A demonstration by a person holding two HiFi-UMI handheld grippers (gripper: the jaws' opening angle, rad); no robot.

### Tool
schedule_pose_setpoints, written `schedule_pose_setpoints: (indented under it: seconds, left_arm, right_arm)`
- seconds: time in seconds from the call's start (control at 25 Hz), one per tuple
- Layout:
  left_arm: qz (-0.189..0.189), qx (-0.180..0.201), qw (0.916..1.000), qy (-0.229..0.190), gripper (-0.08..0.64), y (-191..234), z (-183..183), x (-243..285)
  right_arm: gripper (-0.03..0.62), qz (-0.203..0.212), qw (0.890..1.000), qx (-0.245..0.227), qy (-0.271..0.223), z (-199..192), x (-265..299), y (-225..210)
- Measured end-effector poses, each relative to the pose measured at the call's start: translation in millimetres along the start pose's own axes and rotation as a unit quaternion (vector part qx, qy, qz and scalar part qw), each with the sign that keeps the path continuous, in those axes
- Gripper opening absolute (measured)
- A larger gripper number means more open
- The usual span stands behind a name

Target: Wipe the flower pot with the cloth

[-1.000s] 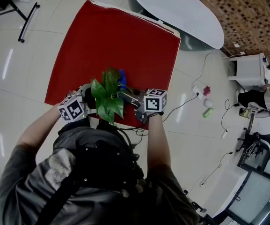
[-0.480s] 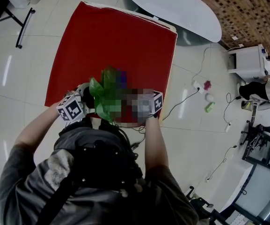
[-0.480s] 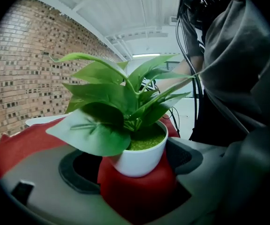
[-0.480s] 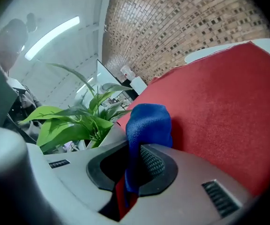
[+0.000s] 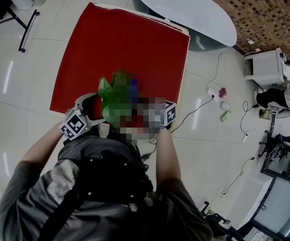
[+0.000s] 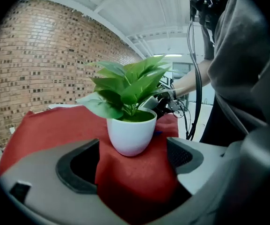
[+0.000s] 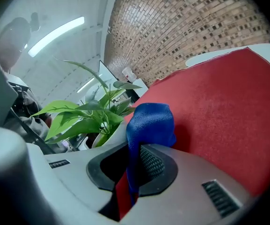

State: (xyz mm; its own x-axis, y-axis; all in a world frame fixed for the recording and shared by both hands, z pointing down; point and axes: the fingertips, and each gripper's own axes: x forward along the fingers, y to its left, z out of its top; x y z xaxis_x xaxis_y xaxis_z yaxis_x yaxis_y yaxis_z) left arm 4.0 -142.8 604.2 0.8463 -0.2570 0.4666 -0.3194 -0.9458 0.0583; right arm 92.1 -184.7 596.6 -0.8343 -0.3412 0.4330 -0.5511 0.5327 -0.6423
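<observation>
L claw (image 6: 131, 162) open, pot (image 6: 131, 136) just ahead; R claw (image 7: 129, 168) clamps cloth (image 7: 149, 121) beside pot.

head view looks steeply down from above the person onto the red tabletop (image 5: 119, 44). both gripper views sit low and close. flower pot (image 6: 131, 134) is just ahead of the left jaws, ahead-left of the right jaws. all views share the tabletop.

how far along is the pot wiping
Done: the blue cloth is pinched in the right gripper. In hand: it is held up beside the white flower pot, though contact can't be confirmed. To do: likely the wiping itself; the left gripper is open, with the pot ahead of its jaws, ungripped, on the red table cover.
</observation>
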Motion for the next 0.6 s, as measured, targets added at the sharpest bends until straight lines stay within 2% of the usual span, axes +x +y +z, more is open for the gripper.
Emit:
schedule_pose_setpoints:
  seconds: [0.16, 0.36, 0.48, 0.6]
  left_arm:
    - [0.045, -0.015, 0.9988, -0.013, 0.463, 1.8, 7.5, 10.3]
    - [0.104, -0.007, 0.9934, -0.048, 0.468, -7.9, 22.4, 6.9]
    - [0.124, 0.016, 0.9909, -0.052, 0.471, -9.9, 27.6, 7.8]
    - [0.129, 0.017, 0.9900, -0.054, 0.472, -8.4, 32.0, 8.5]
  right_arm:
    - [0.061, -0.001, 1.000, 0.008, -0.002, -3.2, 0.6, 5.4]
    - [0.061, -0.012, 1.000, 0.010, -0.007, -22.4, 6.0, 29.2]
    - [0.061, -0.013, 1.000, 0.007, -0.003, -33.6, 10.3, 39.1]
    - [0.061, -0.016, 1.000, 0.013, -0.012, -37.8, 11.8, 42.9]
